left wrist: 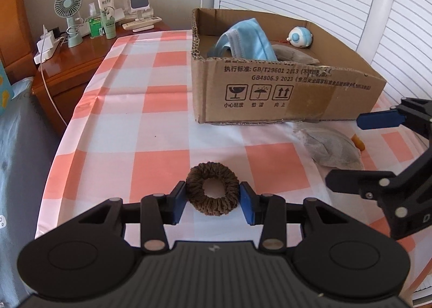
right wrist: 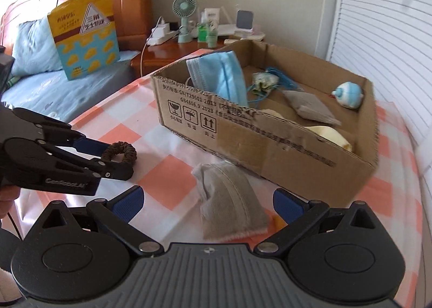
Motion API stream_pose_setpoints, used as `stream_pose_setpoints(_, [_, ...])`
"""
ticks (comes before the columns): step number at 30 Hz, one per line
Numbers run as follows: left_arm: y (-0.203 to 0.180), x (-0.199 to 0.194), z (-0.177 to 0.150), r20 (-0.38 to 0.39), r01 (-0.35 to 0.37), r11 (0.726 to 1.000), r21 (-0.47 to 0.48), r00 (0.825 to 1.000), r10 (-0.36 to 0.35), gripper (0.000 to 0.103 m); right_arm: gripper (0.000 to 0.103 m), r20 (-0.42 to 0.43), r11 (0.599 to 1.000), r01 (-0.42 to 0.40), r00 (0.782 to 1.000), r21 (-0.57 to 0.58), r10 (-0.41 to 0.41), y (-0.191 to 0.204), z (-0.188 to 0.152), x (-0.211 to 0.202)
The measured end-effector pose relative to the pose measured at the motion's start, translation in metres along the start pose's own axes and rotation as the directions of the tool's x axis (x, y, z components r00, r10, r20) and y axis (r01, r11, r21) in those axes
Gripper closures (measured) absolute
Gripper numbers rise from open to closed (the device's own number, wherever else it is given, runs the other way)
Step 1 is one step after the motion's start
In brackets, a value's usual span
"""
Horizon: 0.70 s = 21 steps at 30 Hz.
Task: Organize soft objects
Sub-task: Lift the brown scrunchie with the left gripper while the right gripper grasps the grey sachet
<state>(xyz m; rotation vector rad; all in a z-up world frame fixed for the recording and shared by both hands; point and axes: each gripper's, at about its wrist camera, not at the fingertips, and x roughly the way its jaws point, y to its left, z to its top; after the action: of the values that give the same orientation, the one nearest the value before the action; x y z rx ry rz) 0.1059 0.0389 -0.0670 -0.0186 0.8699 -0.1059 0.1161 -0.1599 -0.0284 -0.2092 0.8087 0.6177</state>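
A brown scrunchie point(left wrist: 212, 192) lies on the checked tablecloth, and the blue pads of my left gripper point(left wrist: 213, 200) press on its two sides. In the right wrist view the left gripper point(right wrist: 118, 158) holds the scrunchie point(right wrist: 120, 152) at the left. A grey cloth pouch point(right wrist: 229, 200) lies in front of the cardboard box point(right wrist: 270, 151). My right gripper point(right wrist: 208, 200) stands wide open around the pouch without touching it. It also shows as the right gripper point(left wrist: 343, 150) over the pouch point(left wrist: 332, 151). Inside the box are a blue face mask point(right wrist: 221, 78), another grey pouch point(right wrist: 307, 105) and a blue-white plush toy point(right wrist: 348, 94).
The box point(left wrist: 270, 91) fills the far right of the table. A small orange item point(left wrist: 359, 143) peeks out beside the pouch. A wooden nightstand point(left wrist: 70, 64) with a fan point(left wrist: 68, 8) and bottles stands far left. A bed with a yellow carton point(right wrist: 83, 35) lies beyond.
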Motion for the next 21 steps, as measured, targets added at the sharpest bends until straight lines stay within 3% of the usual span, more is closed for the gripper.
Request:
stream_pose_setpoints(8, [0.002,0.0,-0.001,0.006,0.014,1.0,-0.003,1.0,-0.014,0.062,0.0,-0.087,0.999,-0.041,0.995,-0.008,0.04,-0.004,0.006,0.036])
stream_pose_setpoints(14, [0.003,0.001,0.0,0.008,0.021,1.0,0.003,1.0,-0.021,0.062,0.0,-0.092,0.997,-0.074,0.993,-0.007,0.073,0.005,-0.003,0.027])
stream_pose_setpoints(16, [0.004,0.001,0.0,0.009,0.023,1.0,0.002,1.0,-0.023,0.062,0.003,-0.084,0.998,-0.06,0.995,-0.009,0.059,0.006,-0.002,0.025])
stream_pose_setpoints(18, [0.004,0.001,0.001,0.011,0.023,1.0,0.0,1.0,-0.023,0.062,0.016,-0.078,0.999,-0.04,0.996,-0.005,0.04,0.006,-0.001,0.025])
stream_pose_setpoints(21, [0.004,0.001,0.001,0.011,0.024,1.0,0.001,1.0,-0.024,0.062,0.026,-0.083,1.0,-0.014,0.996,0.01,0.015,0.003,0.0,0.03])
